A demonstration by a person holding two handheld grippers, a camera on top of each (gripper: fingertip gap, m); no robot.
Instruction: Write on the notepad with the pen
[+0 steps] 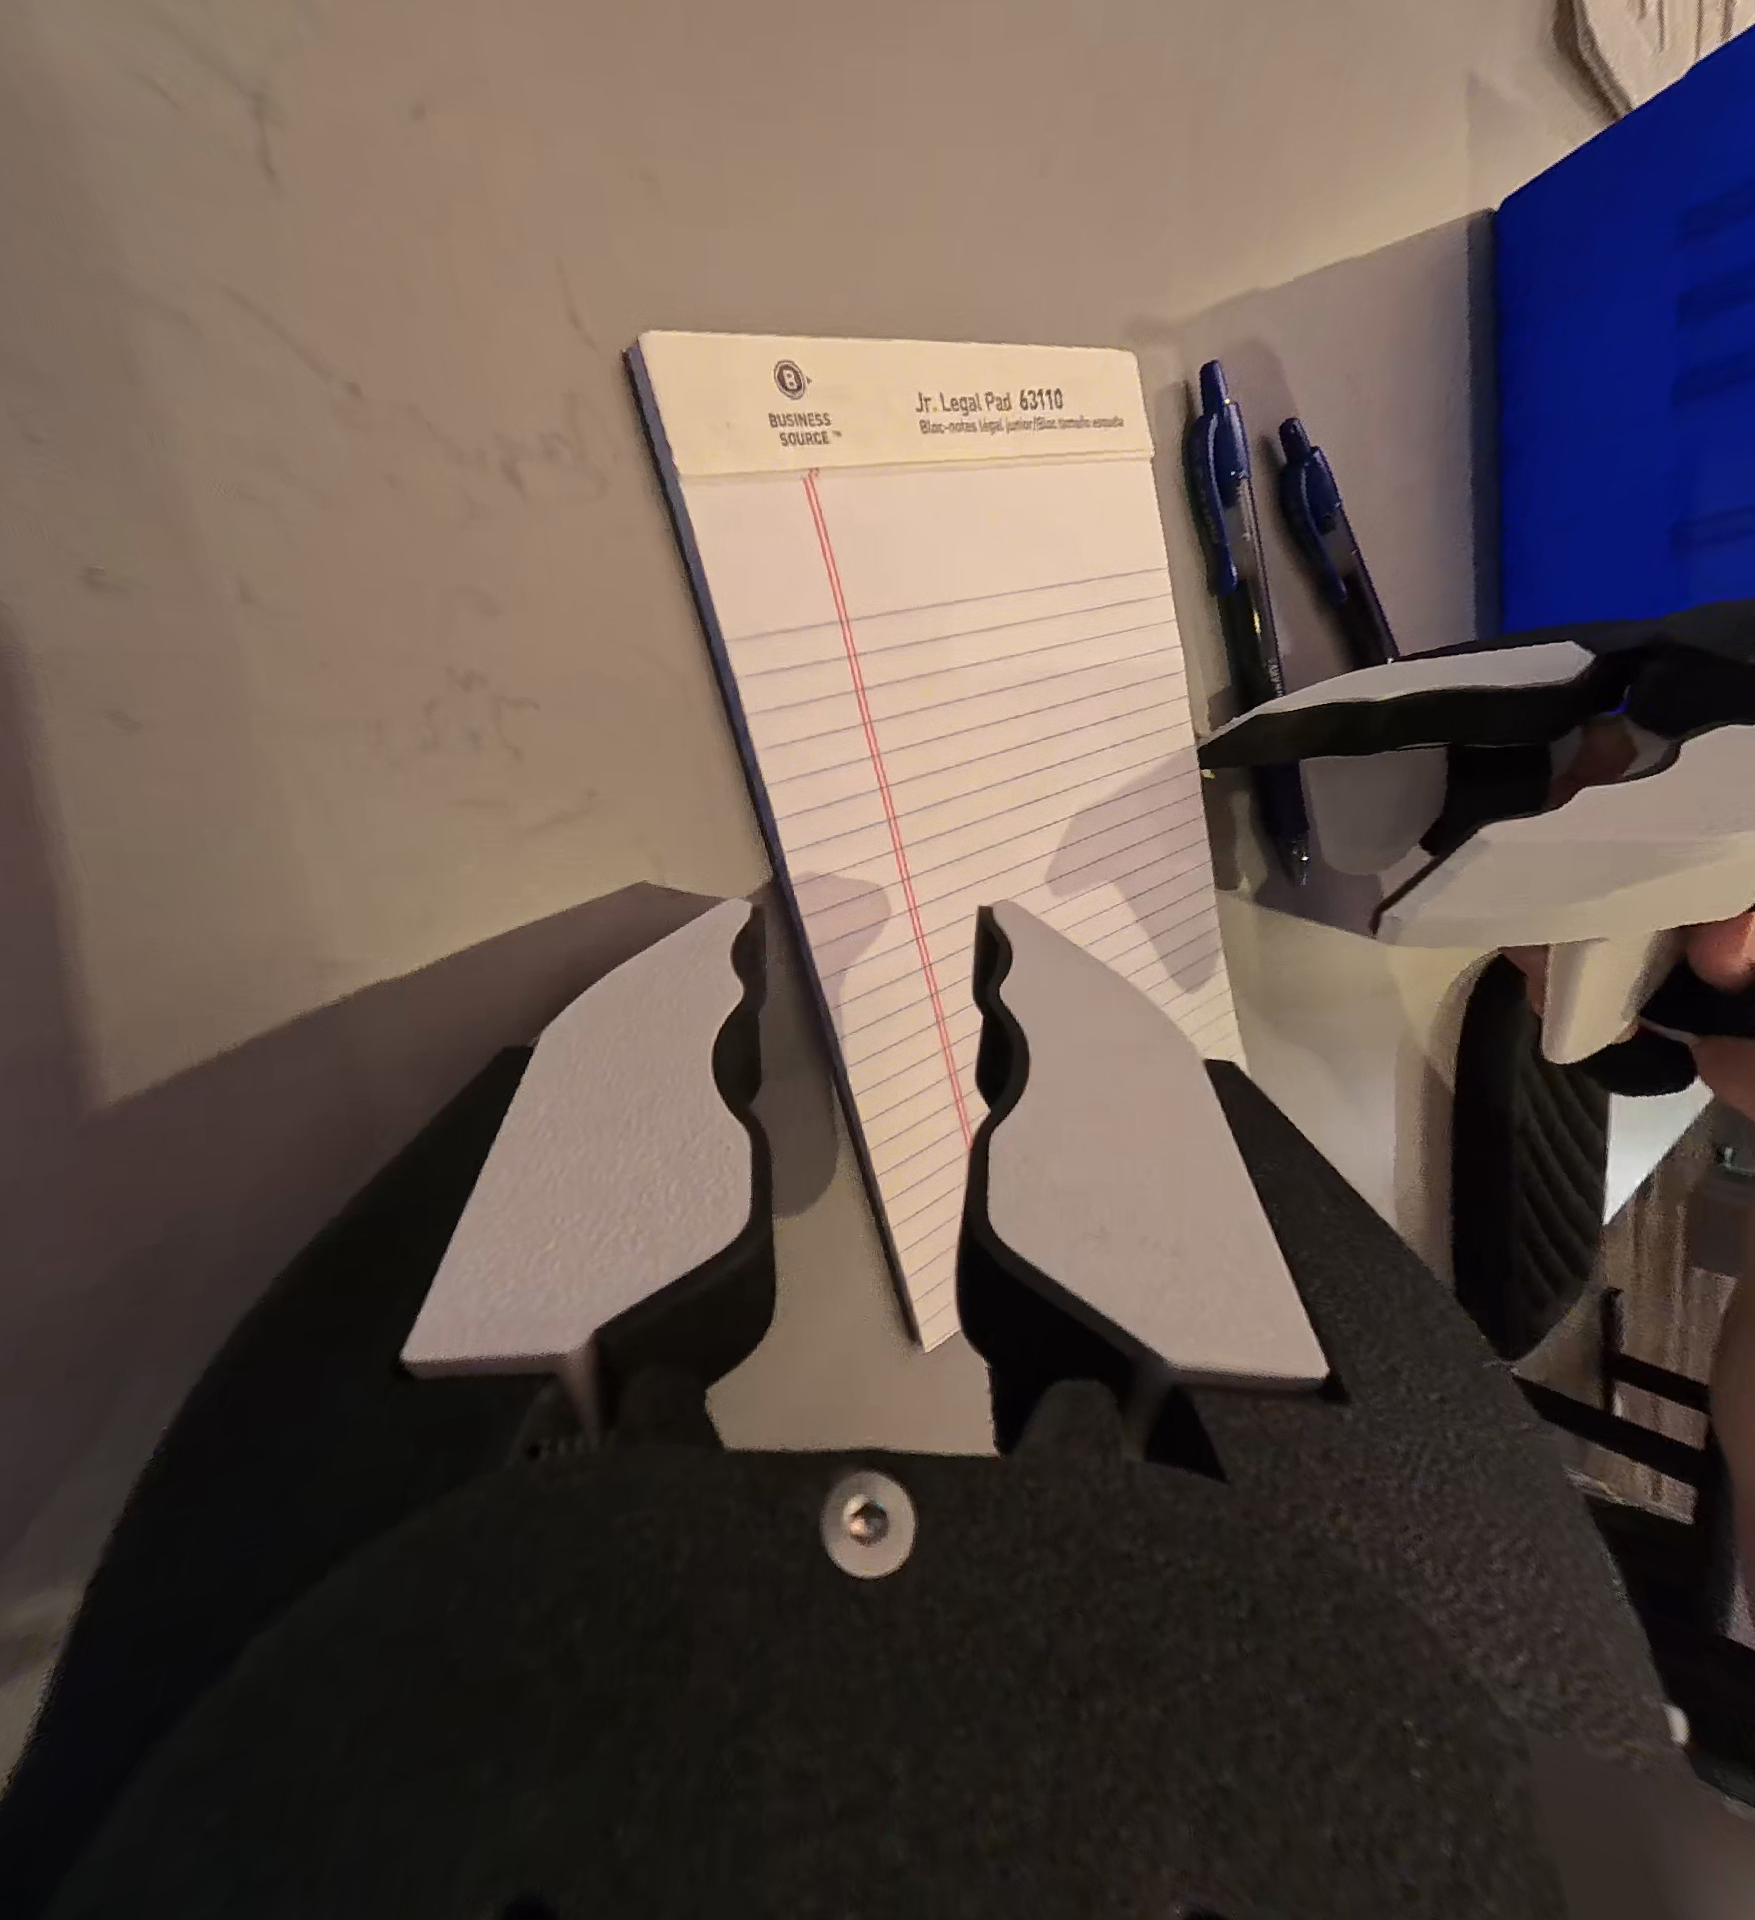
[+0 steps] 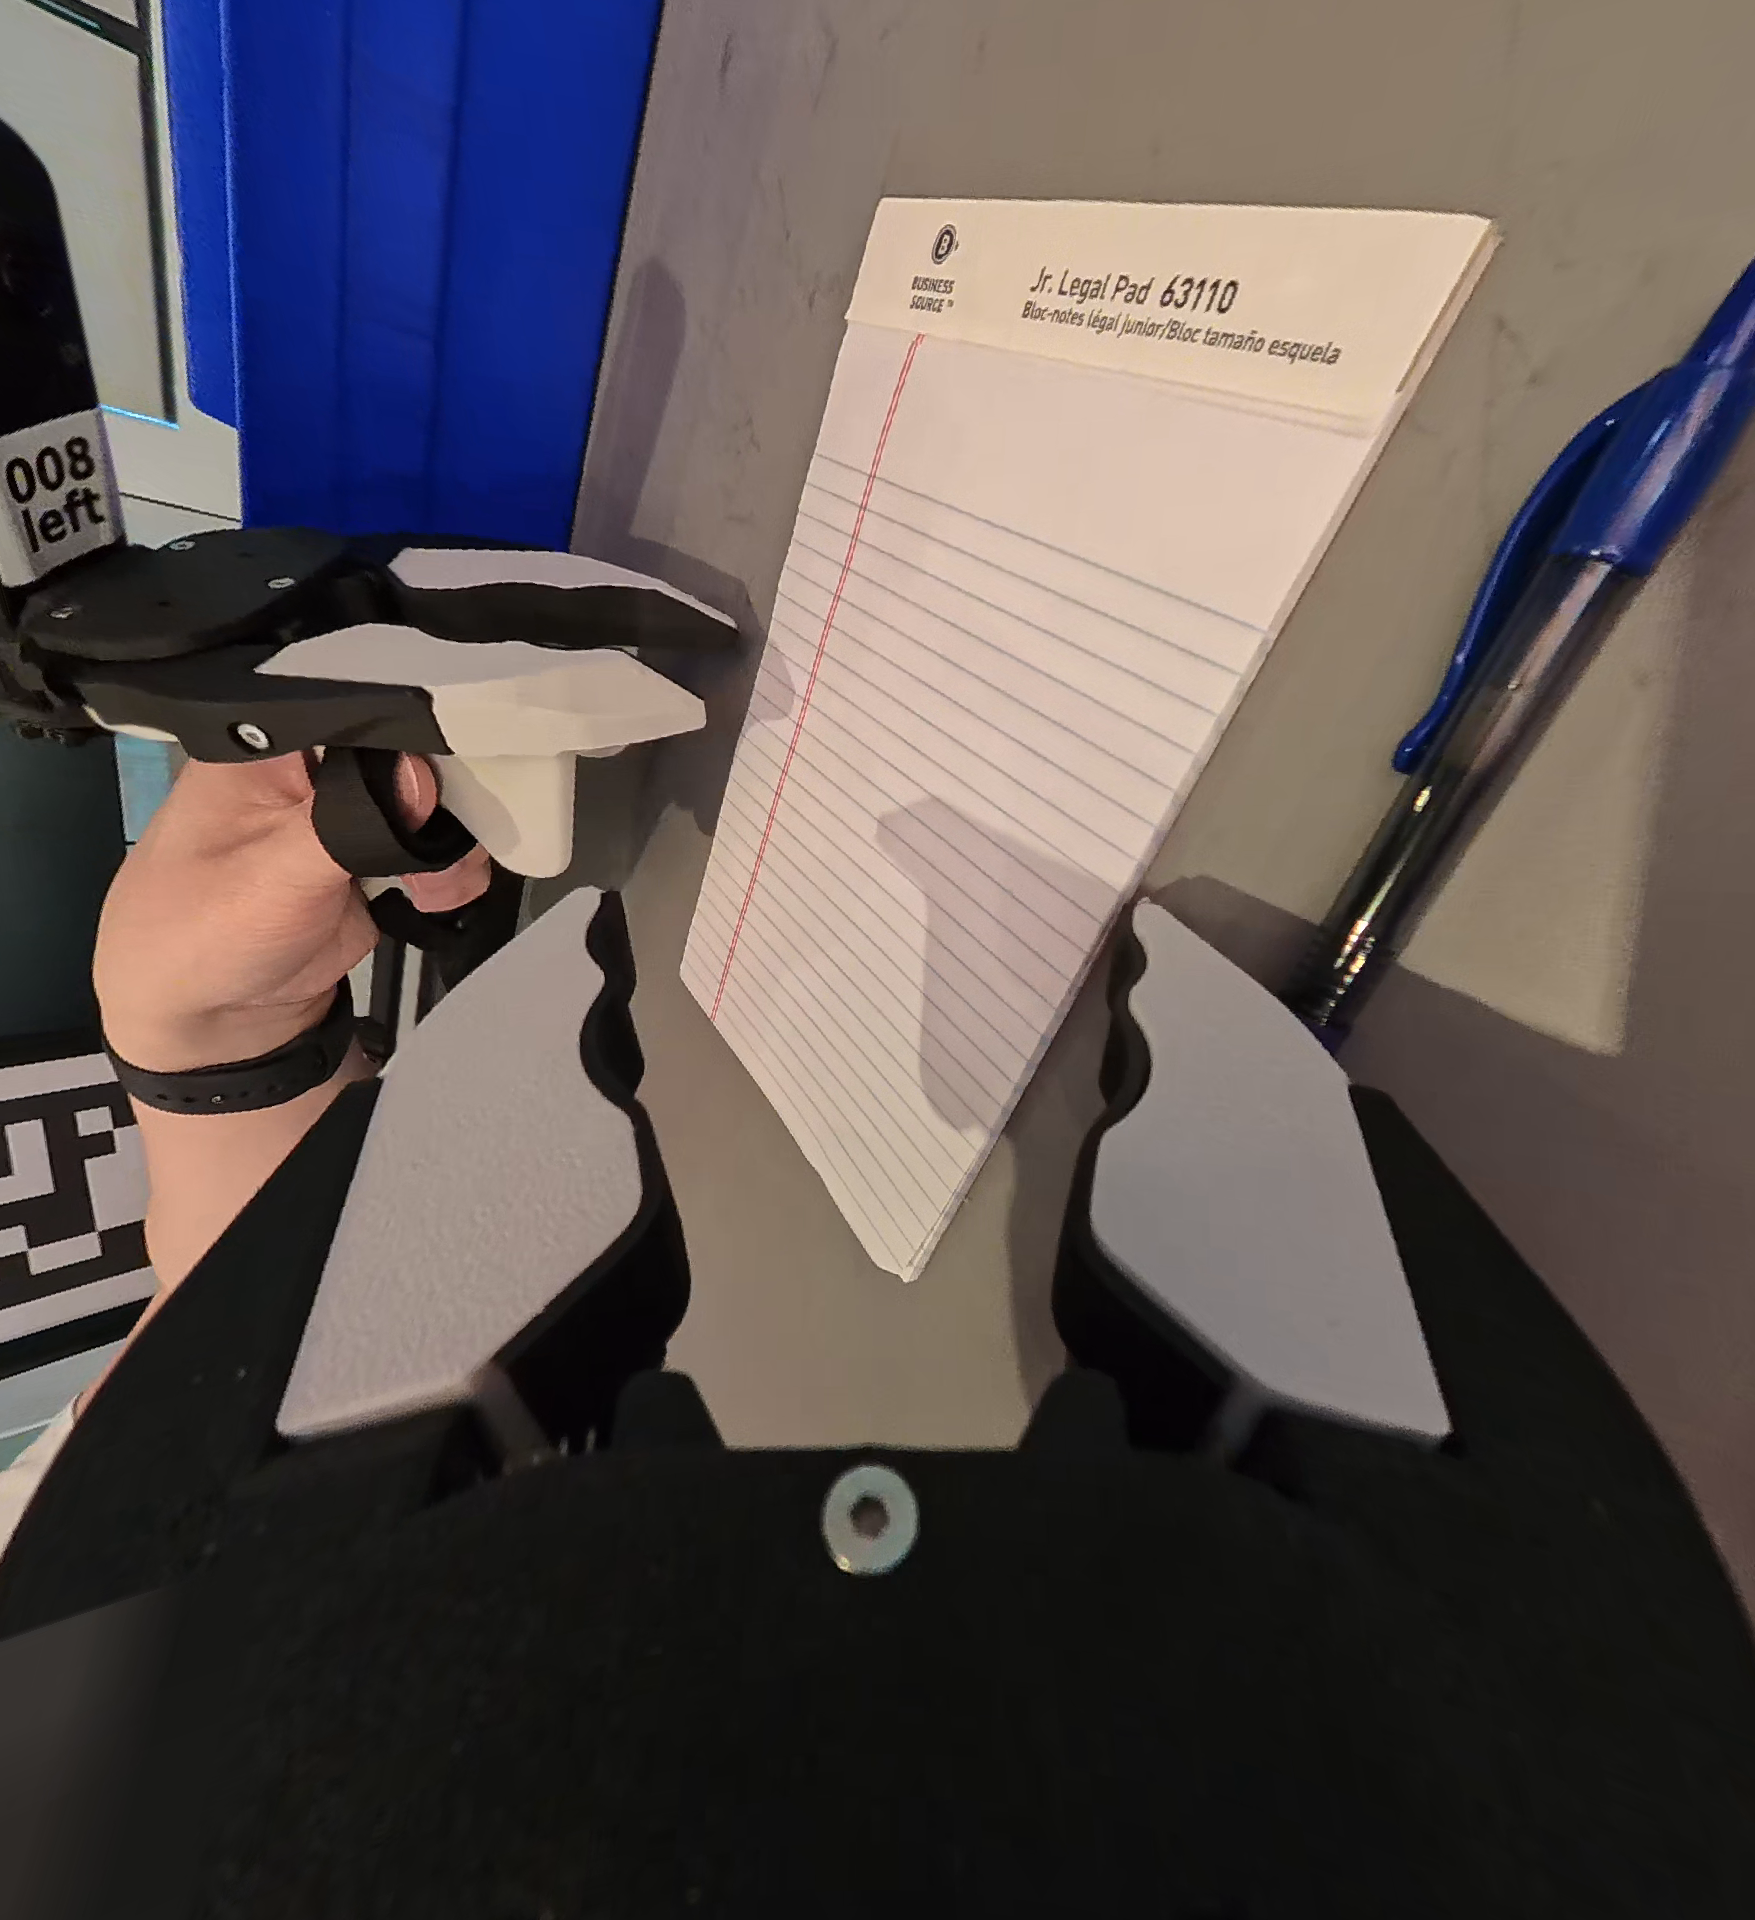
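**Both grippers empty above the legal pad**

At the left, the left gripper (image 1: 871, 925) hovered with its fingers spread apart and nothing between them, pointed at the near left part of the white ruled legal pad (image 1: 966, 727). In the right wrist view the same gripper (image 2: 707, 665) showed at the pad's left edge, gripped by a hand (image 2: 249, 894) wearing a black wristband (image 2: 229, 1075). The pad (image 2: 1039, 665) lay flat on the grey table (image 1: 333, 416), its top sheet bare of marks. Further right, the right gripper (image 2: 868, 935) was likewise released and empty, over the pad's near right corner; seen from the left camera it (image 1: 1268, 758) reached in sideways across the pens. Two blue retractable pens (image 1: 1242, 603) (image 1: 1335, 540) lay just beside the pad's right edge, untouched. A blue panel (image 1: 1662, 395) stood behind them at the far right
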